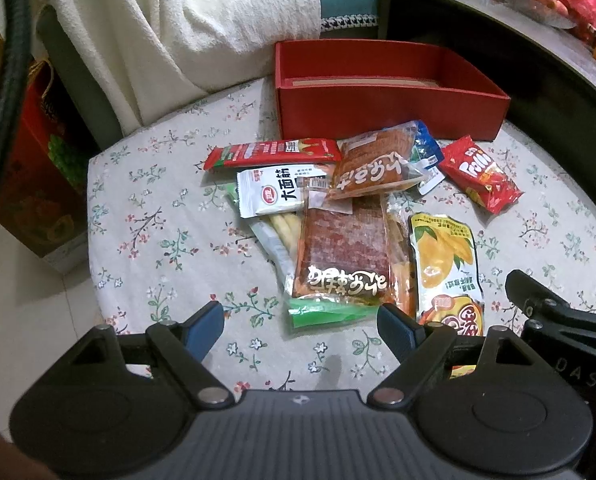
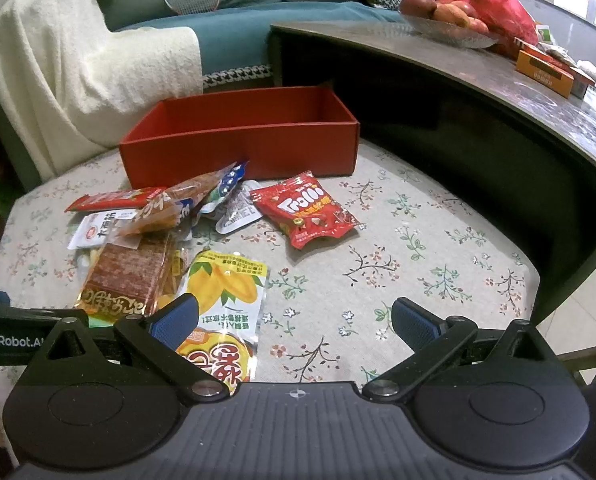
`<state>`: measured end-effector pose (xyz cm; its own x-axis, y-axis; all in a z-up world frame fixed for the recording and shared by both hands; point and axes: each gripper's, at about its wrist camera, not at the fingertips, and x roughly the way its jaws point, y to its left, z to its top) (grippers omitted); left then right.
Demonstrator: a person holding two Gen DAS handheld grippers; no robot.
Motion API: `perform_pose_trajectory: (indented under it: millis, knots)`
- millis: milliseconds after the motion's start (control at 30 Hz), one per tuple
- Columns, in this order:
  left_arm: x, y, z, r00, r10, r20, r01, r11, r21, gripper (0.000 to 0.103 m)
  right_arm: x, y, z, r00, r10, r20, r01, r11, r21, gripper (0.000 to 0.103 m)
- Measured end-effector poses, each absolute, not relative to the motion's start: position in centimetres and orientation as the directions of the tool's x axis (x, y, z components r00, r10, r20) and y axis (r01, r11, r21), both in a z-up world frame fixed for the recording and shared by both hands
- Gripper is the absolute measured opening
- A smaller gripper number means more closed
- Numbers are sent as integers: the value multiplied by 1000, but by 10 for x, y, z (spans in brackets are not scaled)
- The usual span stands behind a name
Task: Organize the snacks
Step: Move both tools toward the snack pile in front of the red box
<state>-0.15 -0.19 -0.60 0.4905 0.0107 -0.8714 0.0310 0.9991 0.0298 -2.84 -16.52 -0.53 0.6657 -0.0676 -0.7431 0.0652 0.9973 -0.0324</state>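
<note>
From the left wrist view, the left tool [image 1: 300, 322] is hovering low over the near edge of the floral-covered desk [image 1: 157, 240], its blue-padded fingers [image 1: 203, 326] spreading wide with nothing between them. Just ahead of it a heap of snack packets is lying in the middle of the cloth: a big dark-red spicy strip packet [image 1: 344, 252] is sitting on top of a green-edged packet [image 1: 326, 312], a white packet [image 1: 271, 192] and a long red packet [image 1: 271, 152] are lying behind it, and an orange-brown packet [image 1: 374, 164] is overlapping a blue one [image 1: 428, 146]. A yellow mango packet [image 1: 446, 264] is lying to the right of the heap, and a red Trolli bag [image 1: 480, 174] is lying apart, farther right. Beyond the heap an open red box [image 1: 390, 108] is standing, with nothing showing inside.

From the right wrist view, the right tool [image 2: 295, 322] is also holding its fingers wide and gripping nothing, its left pad [image 2: 175, 320] hanging over the mango packet [image 2: 227, 288]. The Trolli bag [image 2: 308, 210] is lying alone in mid-cloth, near the red box [image 2: 237, 148]. A dark low table [image 2: 478, 72] behind is carrying a glass fruit bowl [image 2: 450, 34].
</note>
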Motion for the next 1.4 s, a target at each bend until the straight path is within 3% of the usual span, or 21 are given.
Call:
perform_pose_trajectory:
  millis: [1400]
  knots:
    - [4, -2, -15, 456, 19, -890, 45, 998, 45, 78, -20, -162, -21, 593, -56, -803, 43, 998, -39, 103]
